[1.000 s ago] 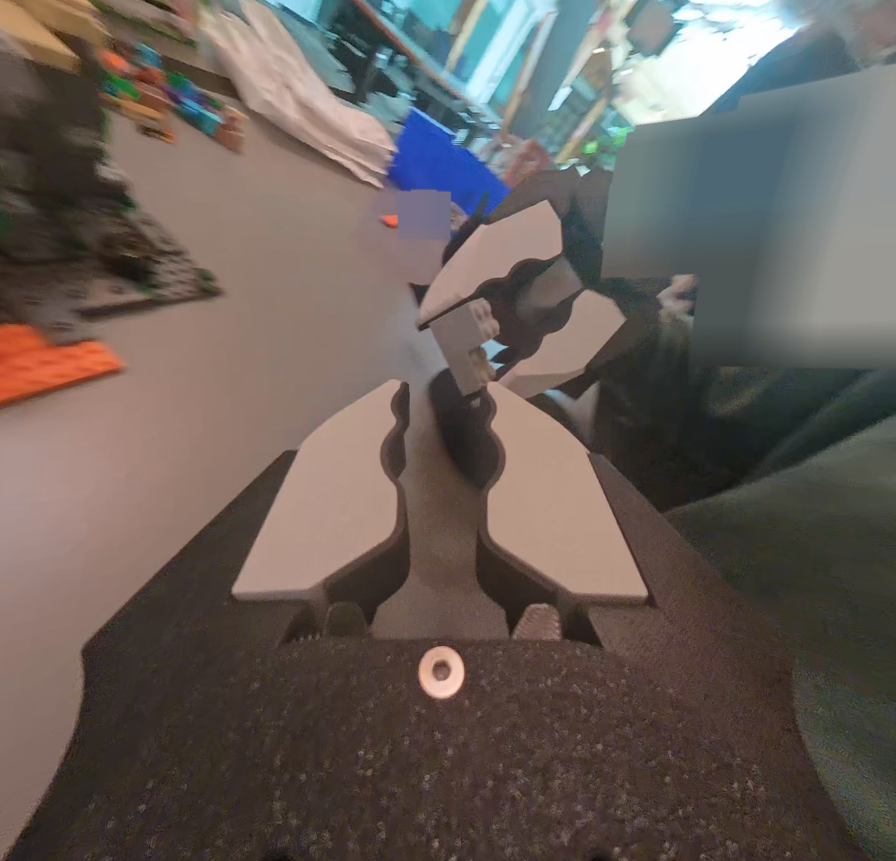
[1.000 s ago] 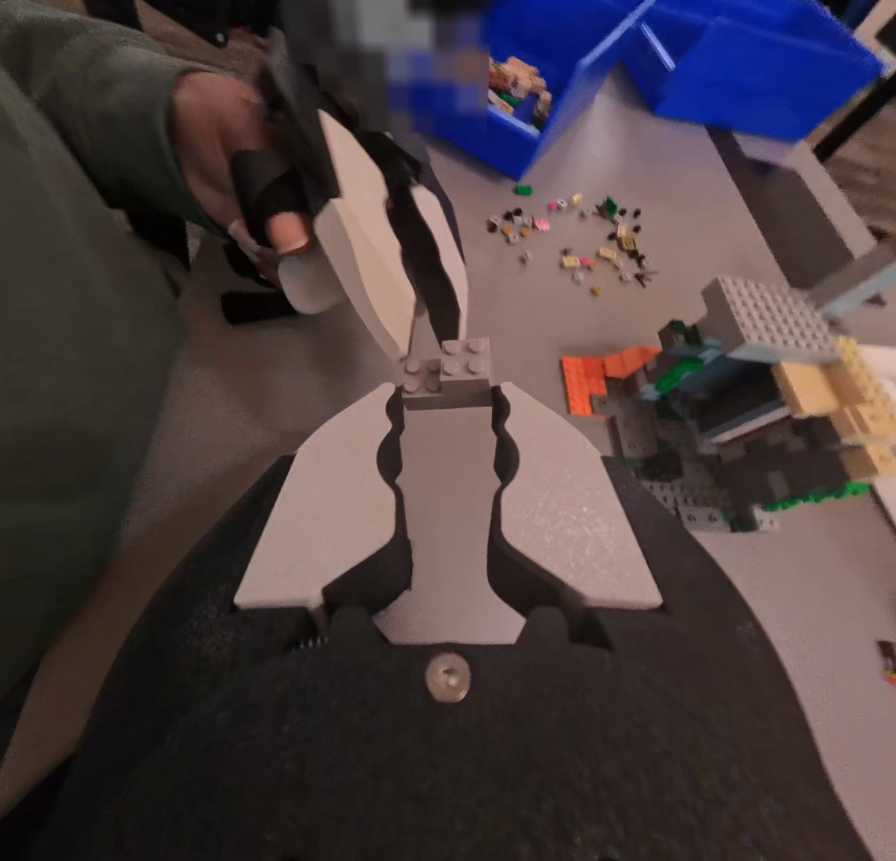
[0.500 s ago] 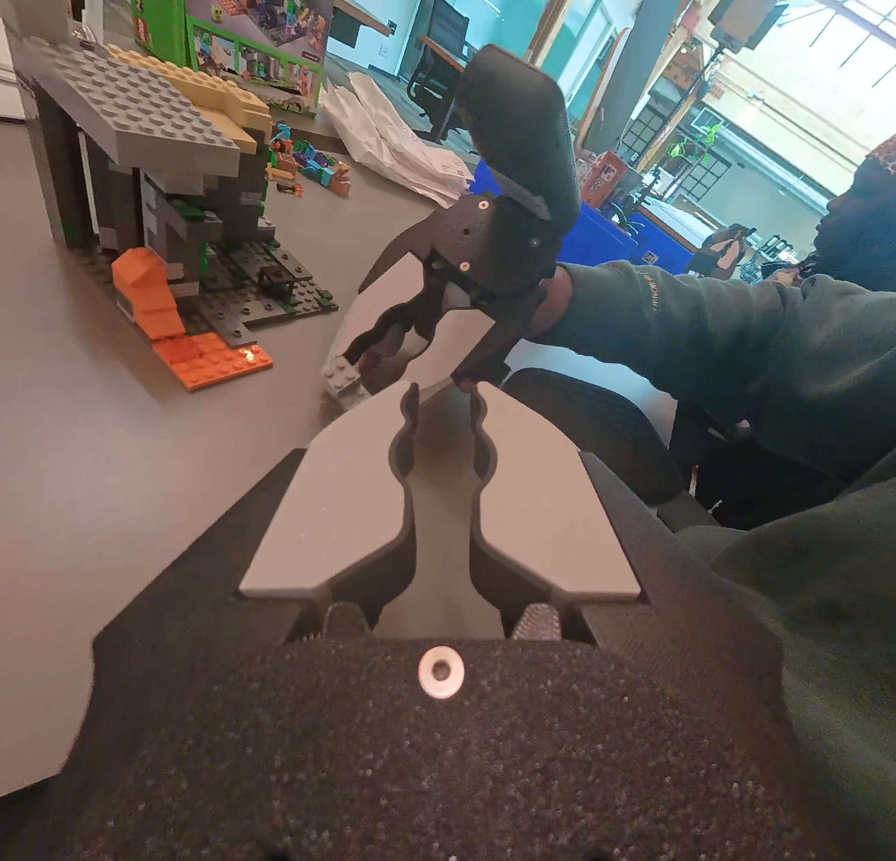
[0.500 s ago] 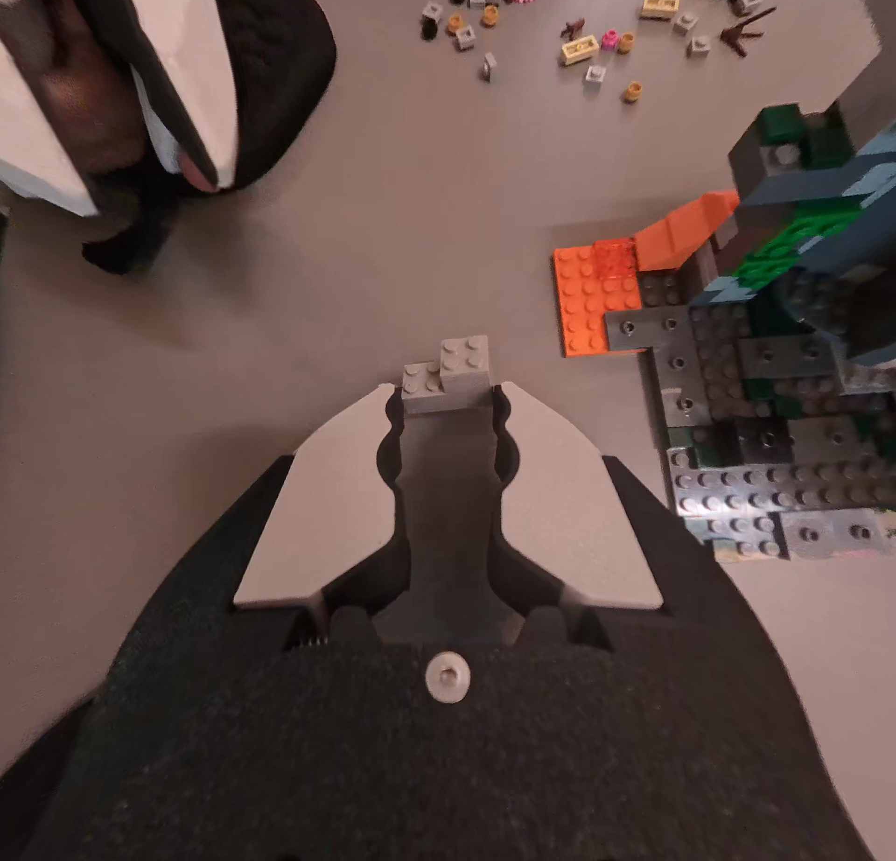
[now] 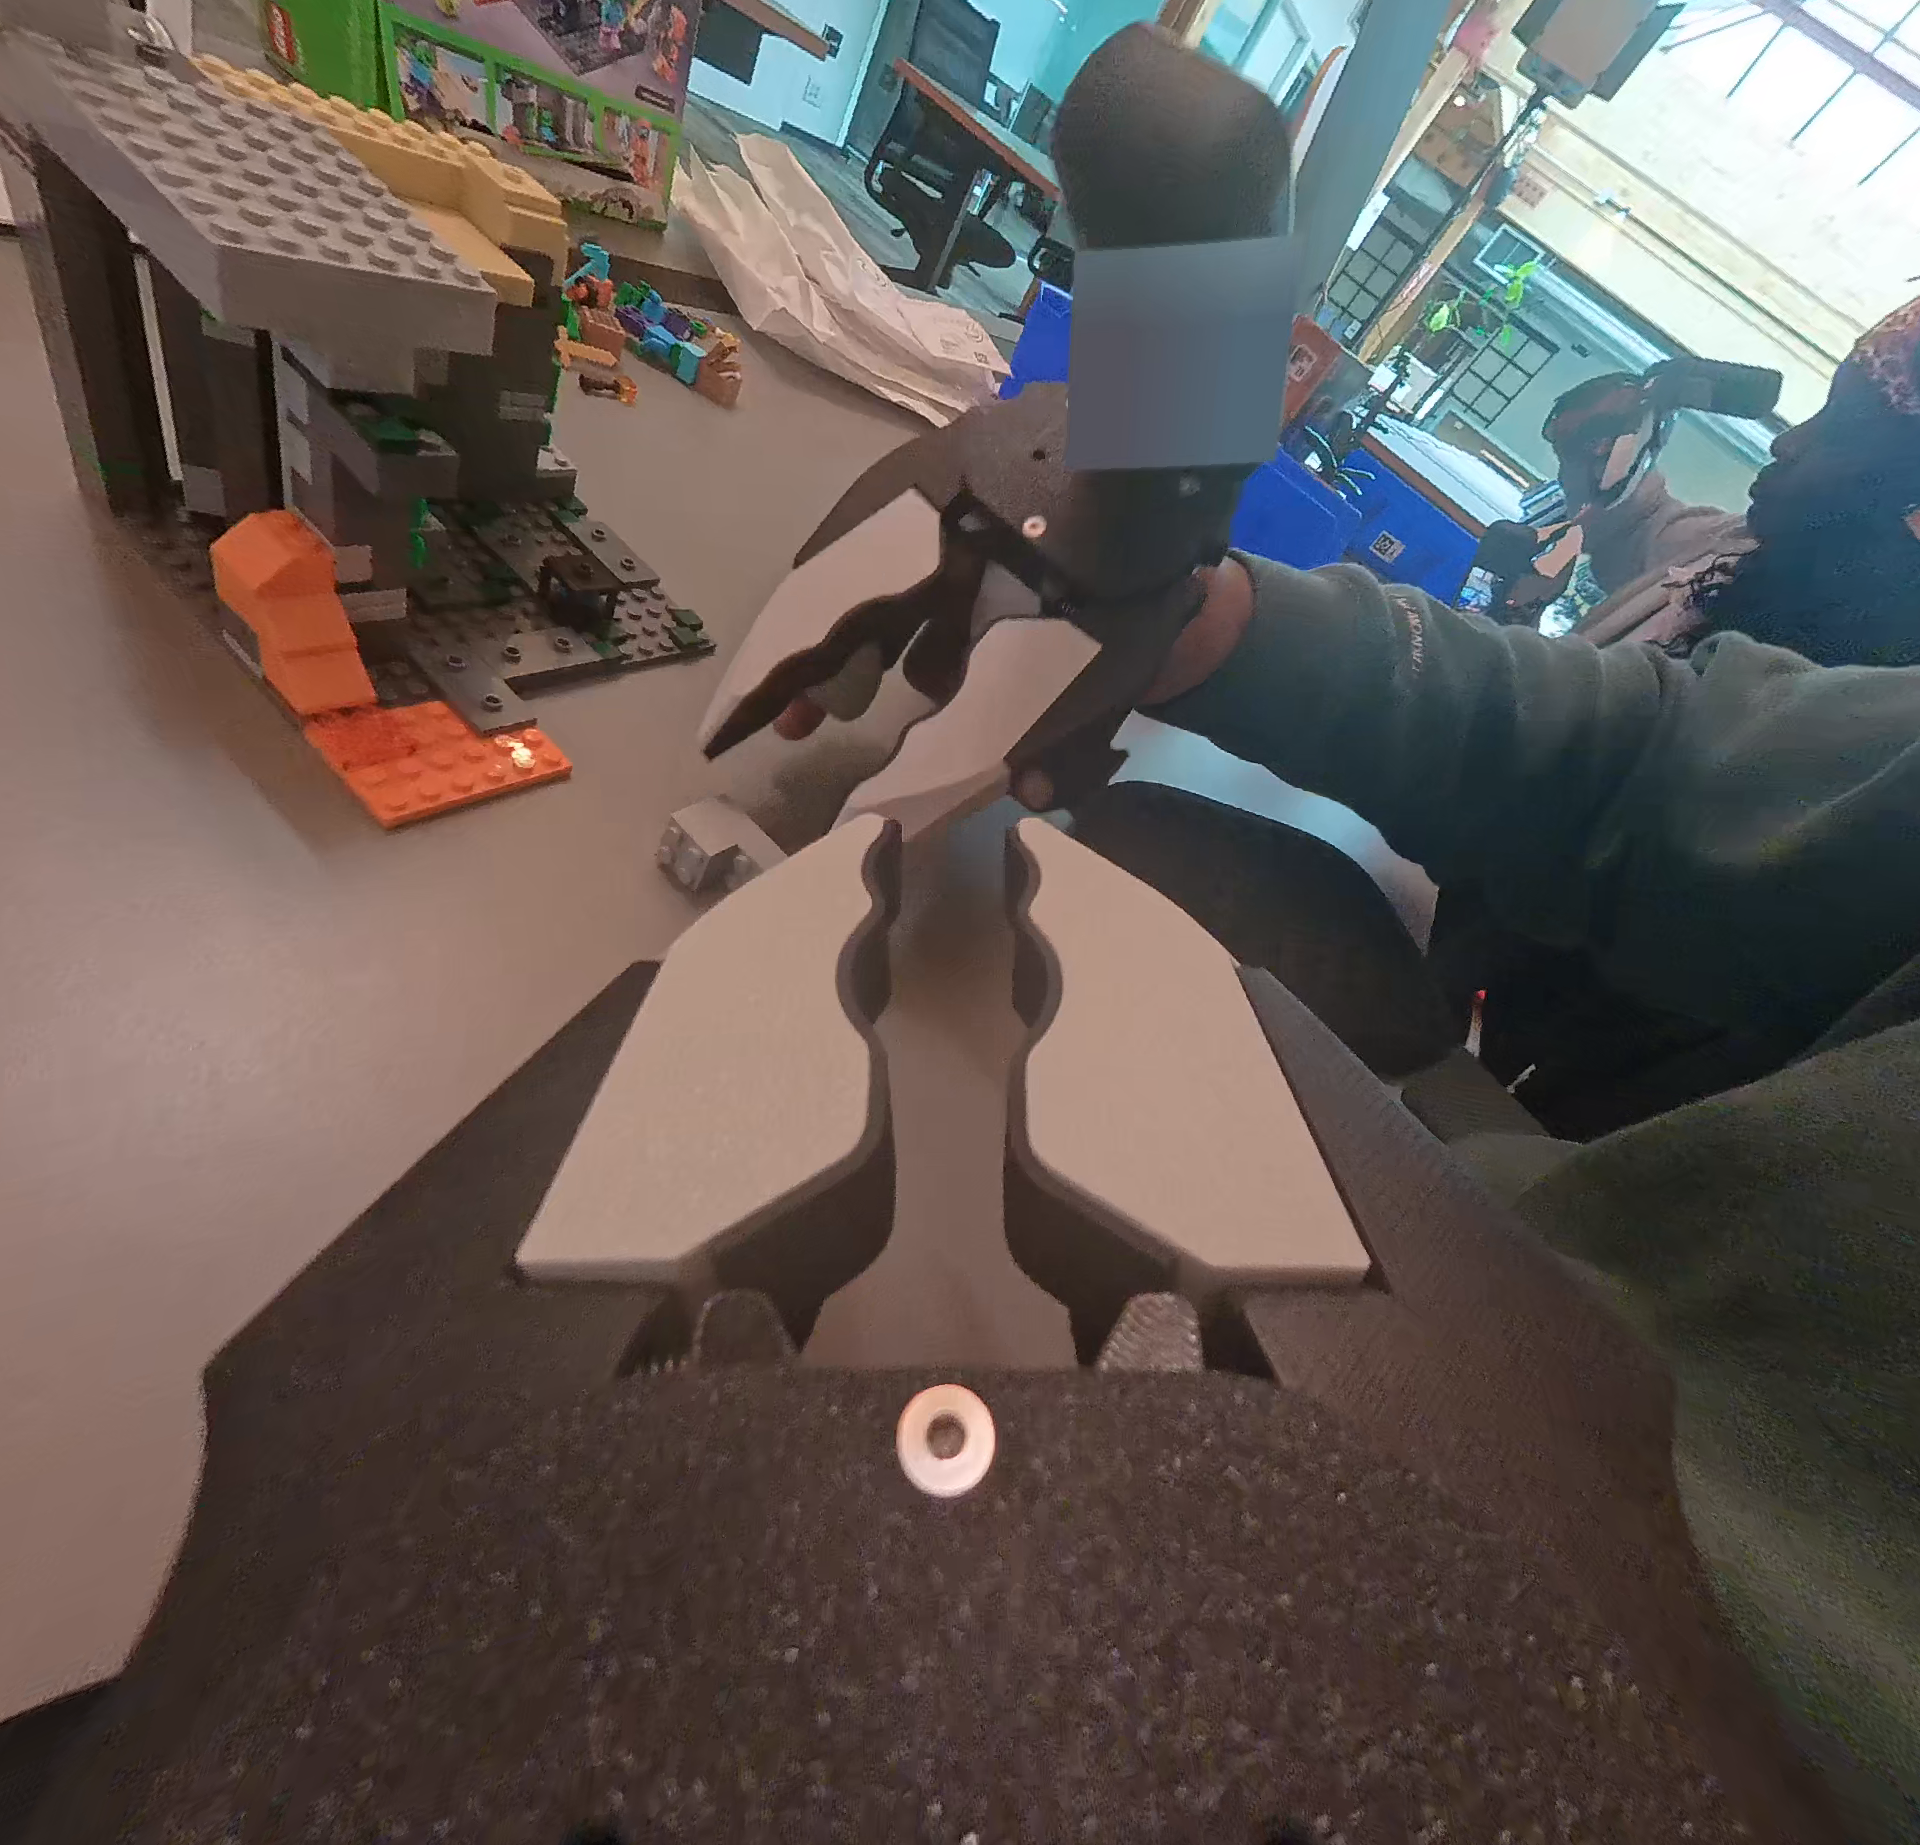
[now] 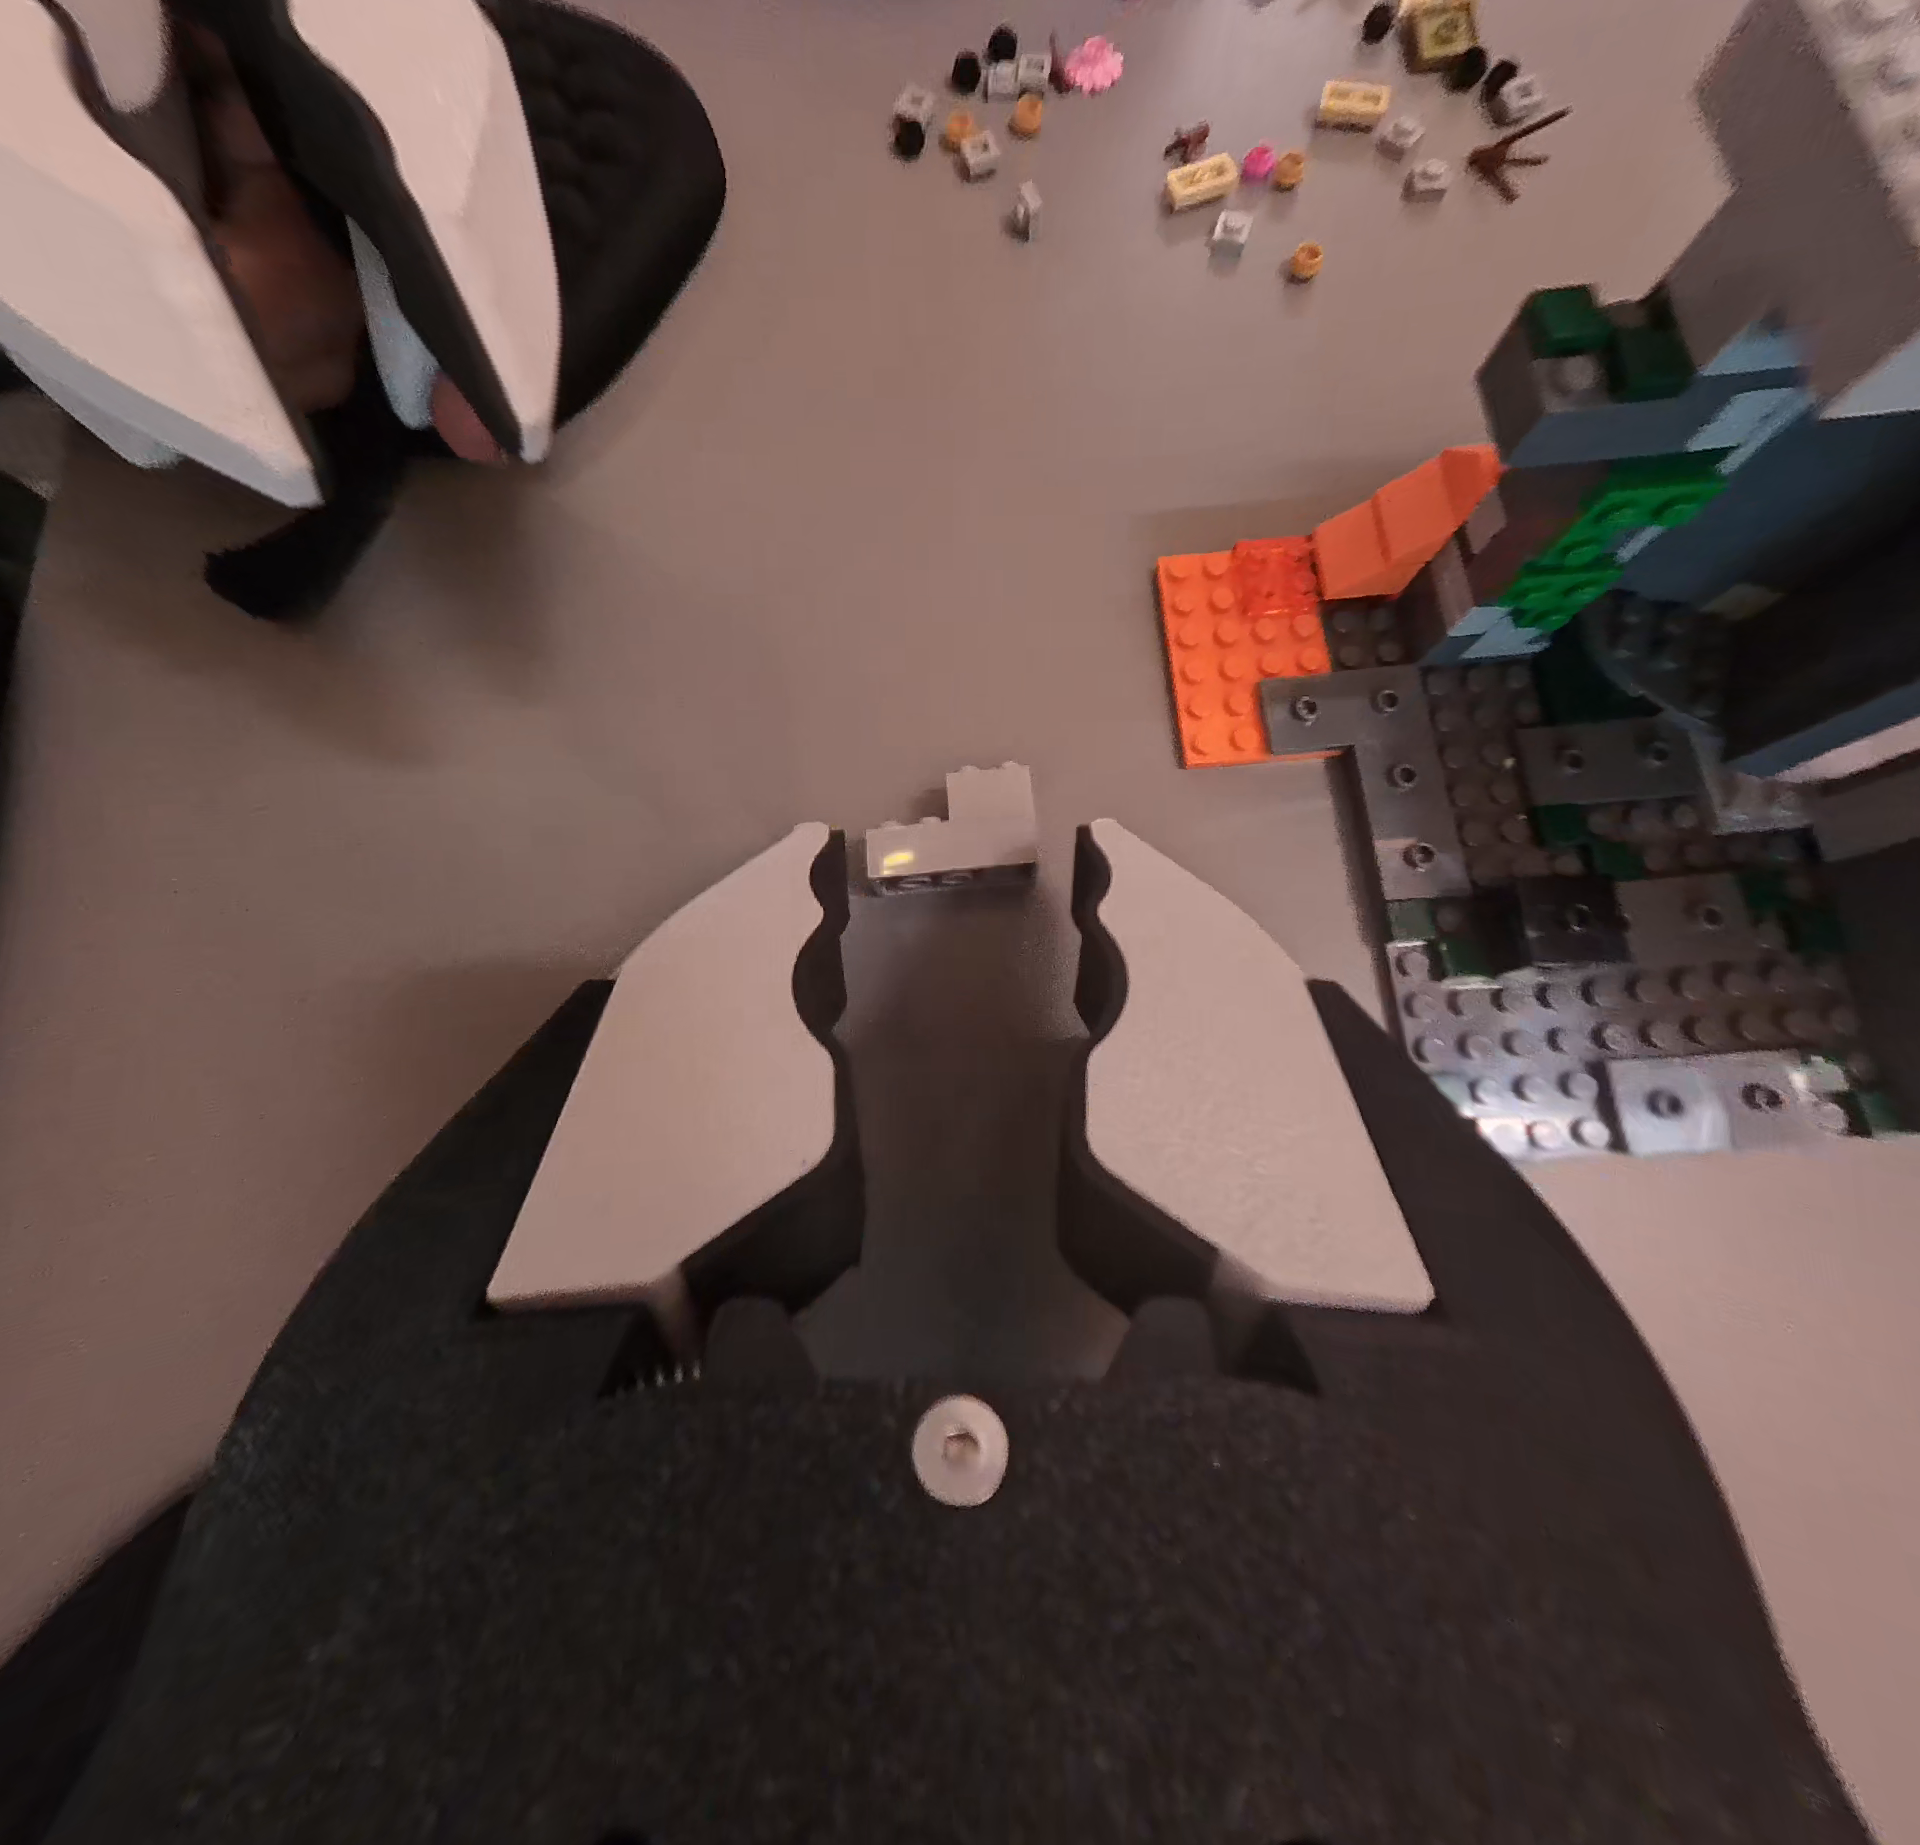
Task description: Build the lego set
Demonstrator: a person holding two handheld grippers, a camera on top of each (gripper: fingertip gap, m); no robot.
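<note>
Half a second ago the stepped light-grey stud-brick piece (image 6: 951,839) sat pinched in the right claw (image 6: 951,839); now those fingers stand spread with a gap on either side, and the piece rests on the grey counter (image 6: 520,756) between the tips. Left claw (image 5: 940,834) hangs narrowly parted and bare, just beside. A brick-built grey, green and orange model (image 6: 1558,756) stands near; small loose bricks (image 6: 1195,122) lie farther off.

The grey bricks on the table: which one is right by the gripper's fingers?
The small stepped grey brick piece, lying alone between the right gripper's open fingertips. The other grey bricks belong to the brick building off to the right.
</note>
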